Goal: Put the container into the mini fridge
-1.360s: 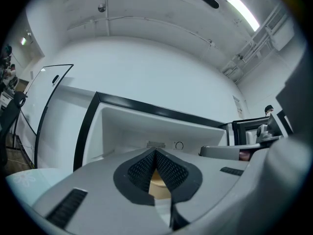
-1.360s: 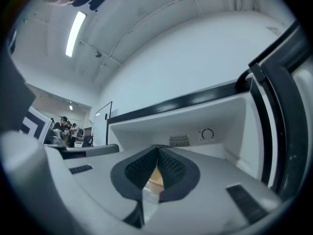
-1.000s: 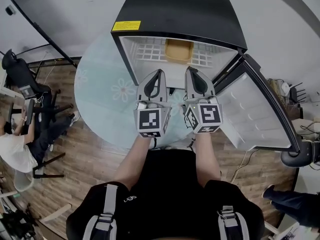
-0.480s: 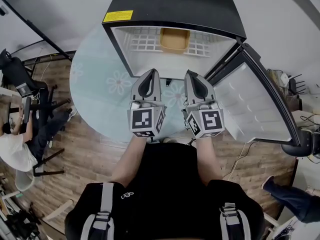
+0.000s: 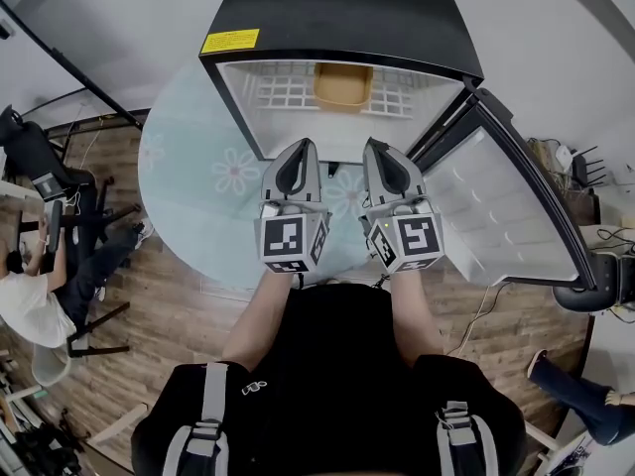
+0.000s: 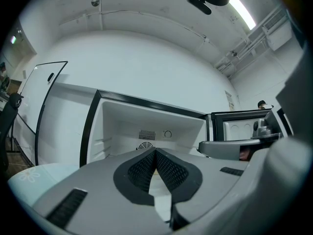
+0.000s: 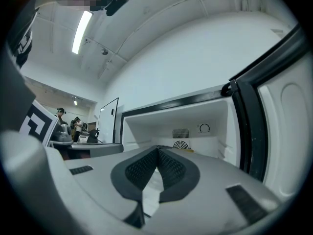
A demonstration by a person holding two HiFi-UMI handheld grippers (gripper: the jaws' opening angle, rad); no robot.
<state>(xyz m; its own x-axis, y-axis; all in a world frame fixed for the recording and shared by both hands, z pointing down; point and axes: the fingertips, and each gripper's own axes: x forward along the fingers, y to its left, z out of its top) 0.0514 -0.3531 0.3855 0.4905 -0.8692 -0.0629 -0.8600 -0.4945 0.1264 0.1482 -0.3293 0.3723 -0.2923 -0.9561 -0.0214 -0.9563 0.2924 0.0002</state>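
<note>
You worked in what looked like a lab or office workspace dressed up as a home corner, not a real kitchen. The mini fridge [image 5: 337, 13] stood on a pale round rug [image 5: 198, 157] with flower prints, laid over wood-look flooring [image 5: 149, 296]. At the left edge a seated person [image 5: 30, 300] sat near a black office chair [image 5: 32, 149]. A loose cable [image 5: 483, 310] trailed over the floor at the right, near a small device with antennas [image 5: 585, 177]. Overhead ran a tube light [image 7: 80, 31] and exposed conduit [image 6: 249, 38], and people [image 7: 77, 125] stood by desks in the background.
</note>
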